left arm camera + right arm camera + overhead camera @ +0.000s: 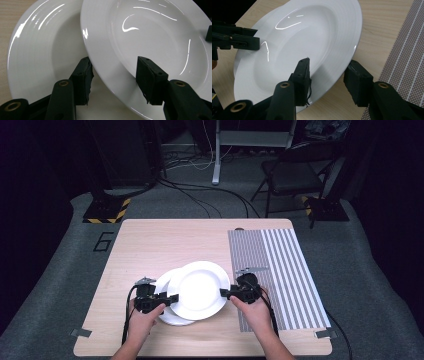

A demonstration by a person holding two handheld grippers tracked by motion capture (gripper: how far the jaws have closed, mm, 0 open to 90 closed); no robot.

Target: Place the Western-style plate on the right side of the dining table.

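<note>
Two hand-held grippers flanked an upper plate (202, 289) that overlapped a lower plate (169, 300) near the table's (150, 245) front edge.

The left gripper (172, 298) and right gripper (225, 293) each straddled the upper rim, jaws part-open, pads not pressing (likely to steady it). Both plates were glossy white, round, wide-rimmed, shallow-welled.

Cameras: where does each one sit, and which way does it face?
High view: above the person's side, facing forward and down on the table; forearms and both grippers show.
Left gripper view: along its fingers, which straddle the upper plate rim.
Right gripper view: along its fingers, straddling the opposite rim.
Shared: both gripper views show that plate.
</note>
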